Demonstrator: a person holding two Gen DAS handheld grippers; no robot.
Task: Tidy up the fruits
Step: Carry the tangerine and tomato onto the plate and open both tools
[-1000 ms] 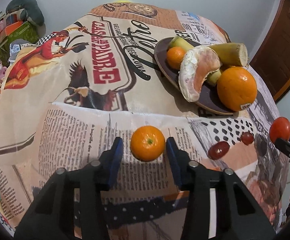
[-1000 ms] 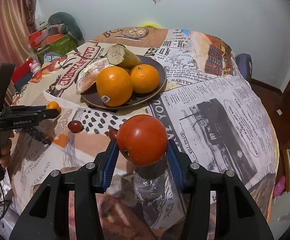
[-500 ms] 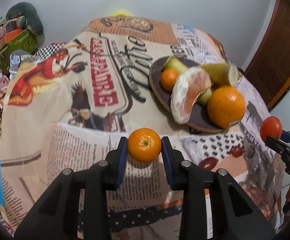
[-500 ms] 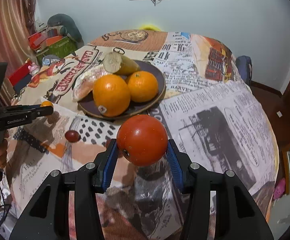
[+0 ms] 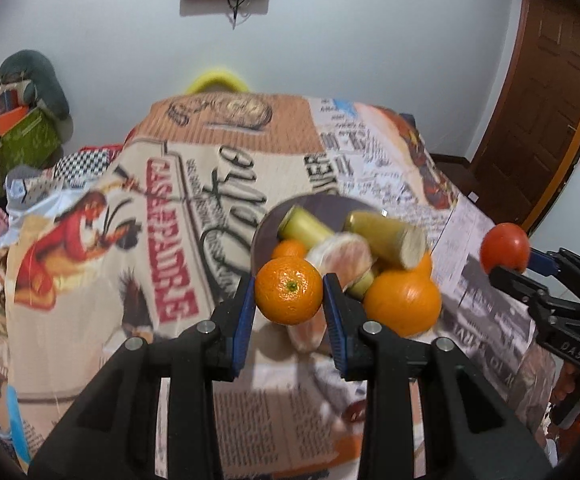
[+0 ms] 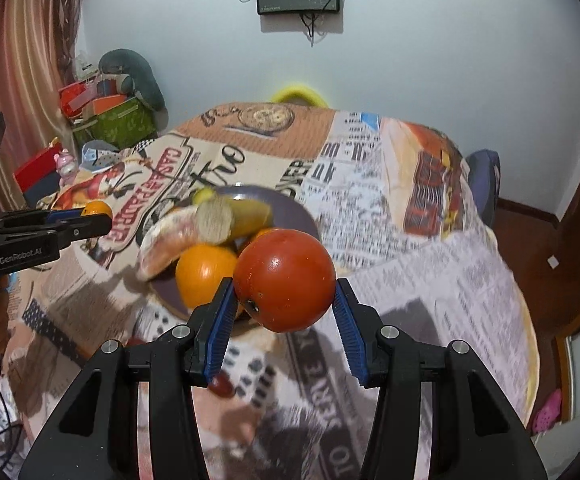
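both fruits lifted: left hand-held gripper [image 5: 289, 295] clamps mandarin [image 5: 289, 291], "genrobot.ai"; right hand-held gripper [image 6: 284, 297] clamps tomato [image 6: 284, 279].

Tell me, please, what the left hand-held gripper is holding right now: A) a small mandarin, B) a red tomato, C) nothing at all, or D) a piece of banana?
A: the left hand-held gripper has its blue pads pressed on both sides of the small mandarin, held above the tablecloth in front of the plate.
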